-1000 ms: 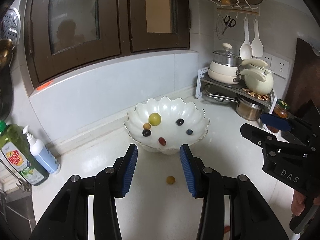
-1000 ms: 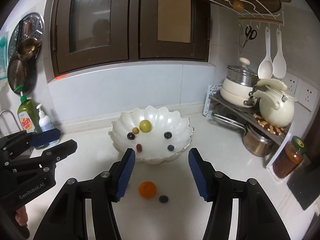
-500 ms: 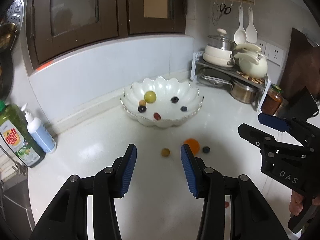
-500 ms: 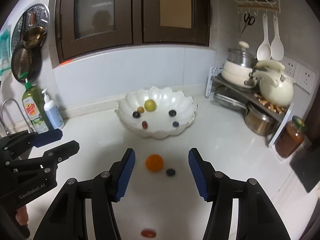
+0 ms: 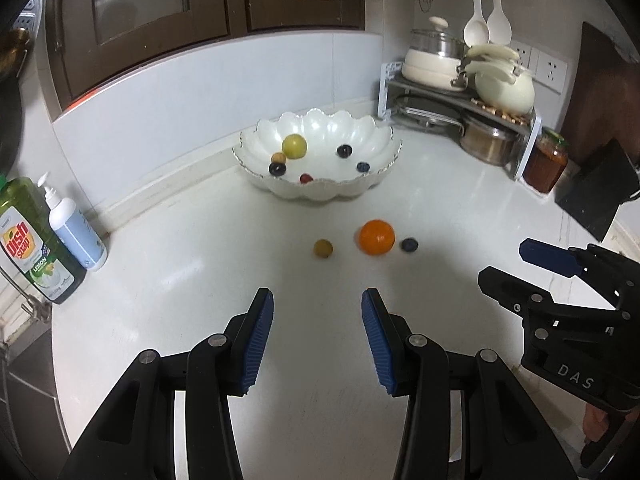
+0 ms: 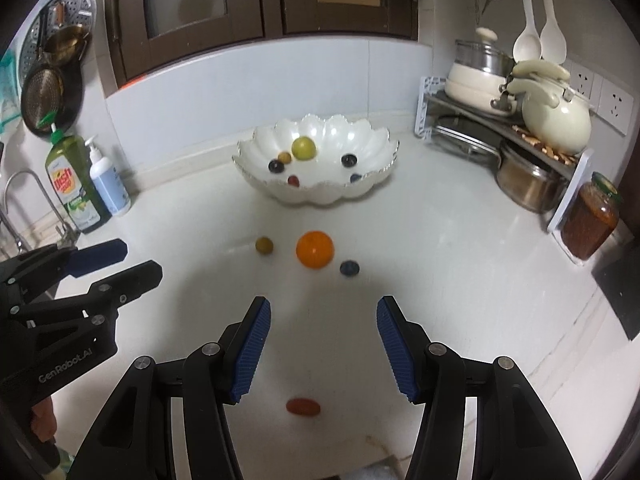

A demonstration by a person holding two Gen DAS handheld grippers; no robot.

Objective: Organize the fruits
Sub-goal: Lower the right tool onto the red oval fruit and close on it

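A white scalloped bowl (image 5: 316, 190) is stood on the white countertop (image 5: 168, 272) toward the far wall. Six small fruits are seen inside it: a yellow-green fruit (image 5: 294, 146), a small tan fruit (image 5: 278, 158) just beside it, a dark fruit (image 5: 277, 169) near that, a red fruit (image 5: 306, 178) at the near wall of the bowl, a second dark fruit (image 5: 344, 151) to the right, and a bluish berry (image 5: 363, 167) at the right near side.

On the countertop, apart from the bowl on its near side, three fruits are laid in a loose row: an olive-coloured fruit (image 5: 323, 248) at the left, an orange (image 5: 376, 237) in the middle, and a dark blue berry (image 5: 409, 245) just right of the orange. A red oval fruit (image 6: 303, 407) is found nearer still, low between the fingers in the right wrist view.

The left gripper (image 5: 317, 340) is held above bare countertop on the near side of the row, its jaws apart and nothing between them. The right gripper (image 6: 323, 346) is likewise held with its jaws parted and empty; no pad is in contact with the red oval fruit.

At the left, a green dish-soap bottle (image 5: 30, 246) and a white pump bottle (image 5: 76, 232) are stood together. At the far right, a wire rack (image 5: 460, 108) carries cream pots and a kettle (image 5: 506, 88), with a steel pot (image 5: 486, 144) beneath and a jar (image 5: 546, 166) beside it.
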